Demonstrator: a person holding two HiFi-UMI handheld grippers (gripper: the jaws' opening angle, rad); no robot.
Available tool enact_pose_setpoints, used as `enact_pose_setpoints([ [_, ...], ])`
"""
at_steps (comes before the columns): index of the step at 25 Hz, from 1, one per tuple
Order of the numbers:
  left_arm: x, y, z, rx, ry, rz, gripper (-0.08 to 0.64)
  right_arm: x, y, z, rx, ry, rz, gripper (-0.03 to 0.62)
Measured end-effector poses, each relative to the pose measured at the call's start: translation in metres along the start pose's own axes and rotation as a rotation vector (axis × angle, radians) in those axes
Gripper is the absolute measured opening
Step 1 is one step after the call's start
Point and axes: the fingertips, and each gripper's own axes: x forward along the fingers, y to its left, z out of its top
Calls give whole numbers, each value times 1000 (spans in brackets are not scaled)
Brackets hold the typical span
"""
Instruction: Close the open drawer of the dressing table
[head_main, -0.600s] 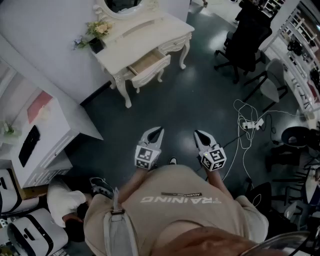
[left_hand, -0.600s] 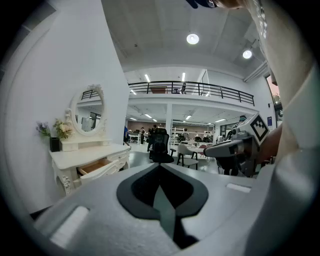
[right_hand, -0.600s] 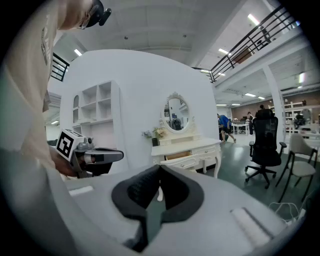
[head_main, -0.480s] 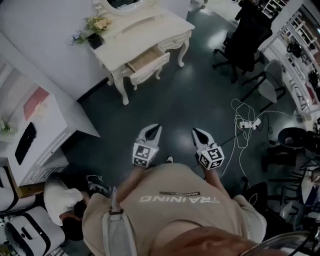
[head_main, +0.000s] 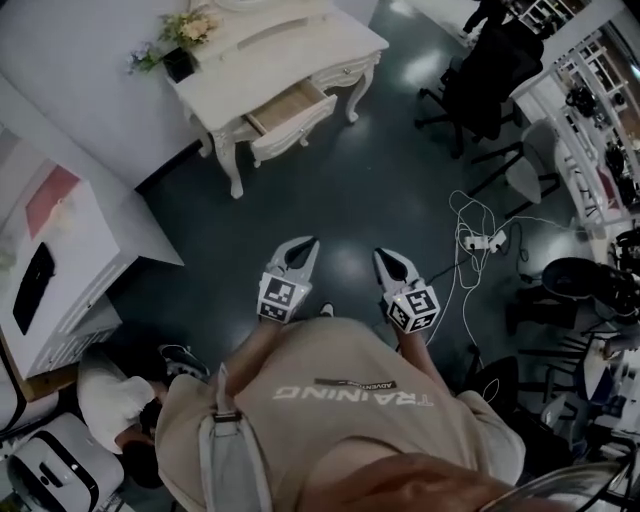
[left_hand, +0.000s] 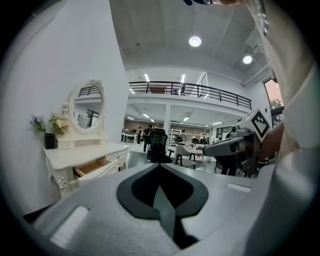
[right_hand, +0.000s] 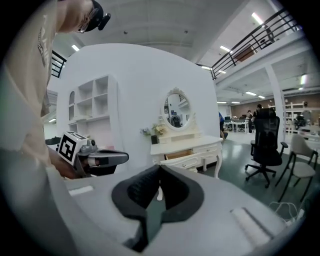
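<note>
The white dressing table (head_main: 268, 52) stands against the wall at the top of the head view, its middle drawer (head_main: 291, 110) pulled out and showing a wooden inside. Both grippers hang in front of my chest, well short of the table, over the dark floor. My left gripper (head_main: 308, 243) and right gripper (head_main: 381, 254) are shut and hold nothing. In the left gripper view the table (left_hand: 82, 156) and its open drawer (left_hand: 93, 167) lie left of the shut left gripper (left_hand: 160, 164). The right gripper view shows the drawer (right_hand: 184, 160) straight beyond the shut right gripper (right_hand: 160, 167).
A black office chair (head_main: 487, 82) and a grey chair (head_main: 532, 168) stand to the right. A white cable with a power strip (head_main: 480, 241) lies on the floor by my right gripper. White shelving (head_main: 72, 250) stands at the left. A flower pot (head_main: 181, 58) sits on the table.
The whole head view has slid up and to the left, carrying the table toward the top edge. Both grippers stay shut, side by side, still far from the drawer.
</note>
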Motion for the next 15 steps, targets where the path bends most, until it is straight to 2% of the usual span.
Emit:
enact_pose_setpoints([
  [7,22,27,-10,25,36,-89,0,26,-1,-14,95,32,-51,5],
  [11,36,33,-16,-2,61,-85,0,29,-15,-26,133,68,-58,4],
  [15,65,43,-17,-19,93,-62,0,50,-49,-20,163,51,-47,4],
])
